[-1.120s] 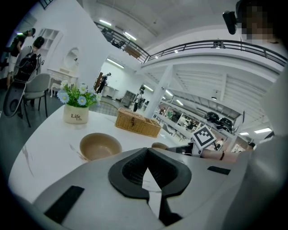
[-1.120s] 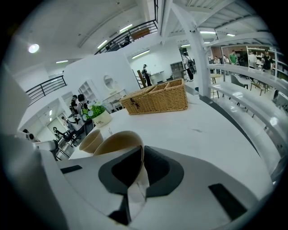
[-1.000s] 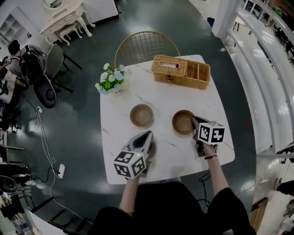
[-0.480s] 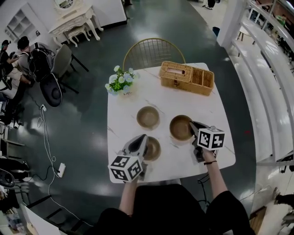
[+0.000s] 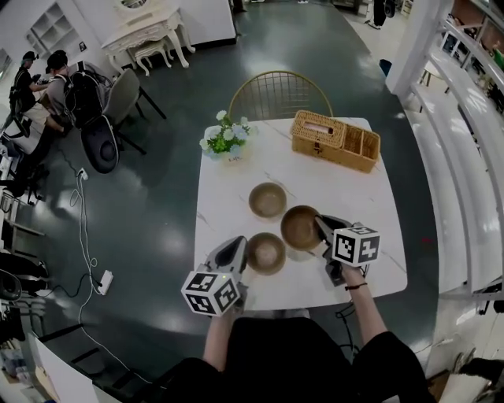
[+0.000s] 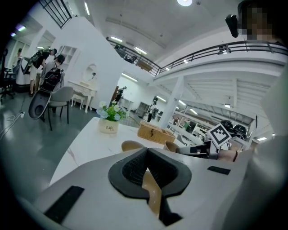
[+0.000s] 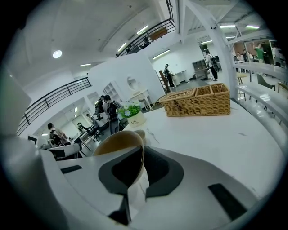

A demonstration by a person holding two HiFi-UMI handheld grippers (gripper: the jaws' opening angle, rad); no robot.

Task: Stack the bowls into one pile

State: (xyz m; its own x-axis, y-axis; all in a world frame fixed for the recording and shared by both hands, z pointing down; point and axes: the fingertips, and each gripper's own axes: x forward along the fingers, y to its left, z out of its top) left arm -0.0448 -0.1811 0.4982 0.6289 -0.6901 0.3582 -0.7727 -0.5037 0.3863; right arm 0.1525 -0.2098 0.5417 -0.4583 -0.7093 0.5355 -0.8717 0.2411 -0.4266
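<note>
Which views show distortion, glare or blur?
Head view: heavy barrel distortion, lamp glare on the floor, table evenly lit. Left gripper view: black vignette, ceiling lamp blown out, left bowl rim in the jaws soft. Right gripper view: same vignette, basket sharp, right bowl rim soft.

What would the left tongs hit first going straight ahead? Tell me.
Likely the loose bowl, which sits just beyond the left tongs and their held bowl. Depth is hard to judge from above.
</note>
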